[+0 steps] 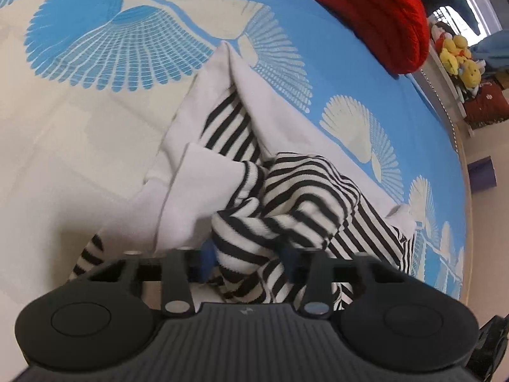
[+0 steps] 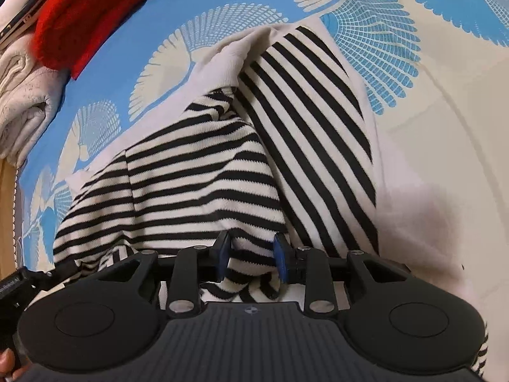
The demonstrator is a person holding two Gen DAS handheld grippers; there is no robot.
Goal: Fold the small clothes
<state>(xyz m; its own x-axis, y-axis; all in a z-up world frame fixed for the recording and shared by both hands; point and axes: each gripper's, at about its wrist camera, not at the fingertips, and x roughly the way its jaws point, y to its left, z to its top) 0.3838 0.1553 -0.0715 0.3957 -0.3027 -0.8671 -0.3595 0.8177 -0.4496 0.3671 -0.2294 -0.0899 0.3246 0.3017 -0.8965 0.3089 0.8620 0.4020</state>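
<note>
A black-and-white striped knit garment with plain white parts (image 1: 296, 191) lies bunched in the middle of a bed cover with blue and cream fan pattern (image 1: 95, 102). A red knitted cloth (image 1: 381, 9) lies at the far edge of the cover, and beside it a cream folded textile (image 2: 22, 95). Yellow plush toys (image 1: 458, 54) sit on a shelf beyond the bed. The left gripper (image 1: 251, 254) has its jaws narrow, with a striped fold between them. The right gripper (image 2: 253, 256) is narrow too, with striped fabric between its blue pads (image 2: 281, 254). No writing can be read.
</note>
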